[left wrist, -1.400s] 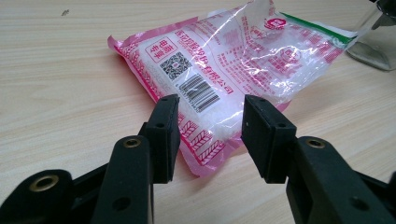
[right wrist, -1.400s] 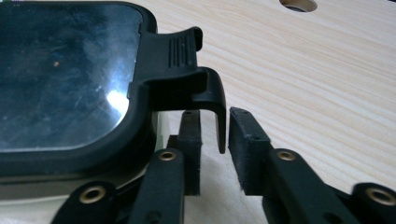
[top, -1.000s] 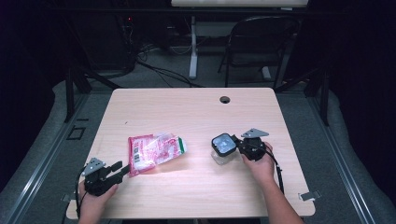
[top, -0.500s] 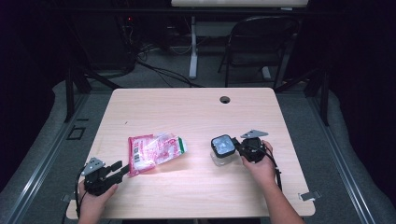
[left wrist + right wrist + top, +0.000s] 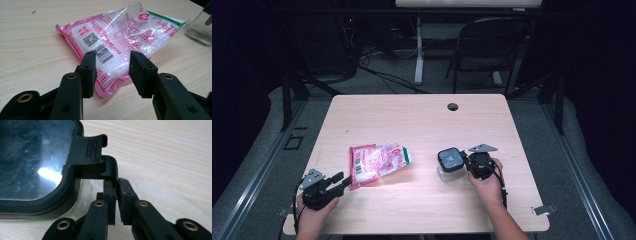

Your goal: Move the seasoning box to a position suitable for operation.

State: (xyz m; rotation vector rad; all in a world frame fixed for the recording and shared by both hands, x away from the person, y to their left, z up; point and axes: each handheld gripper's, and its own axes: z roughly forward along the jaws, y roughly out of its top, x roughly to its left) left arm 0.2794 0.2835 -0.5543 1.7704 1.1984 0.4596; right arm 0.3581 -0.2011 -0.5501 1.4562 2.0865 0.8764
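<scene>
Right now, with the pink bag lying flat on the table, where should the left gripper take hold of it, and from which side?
I would grip the near bottom corner of the pink bag, at the flat sealed seam. It lies flat with that corner pointing toward the left gripper, whose open jaws already stand on either side of it, apart from it. Coming in low along the table from the person's side should suit; the filled middle looks too bulky.
</scene>
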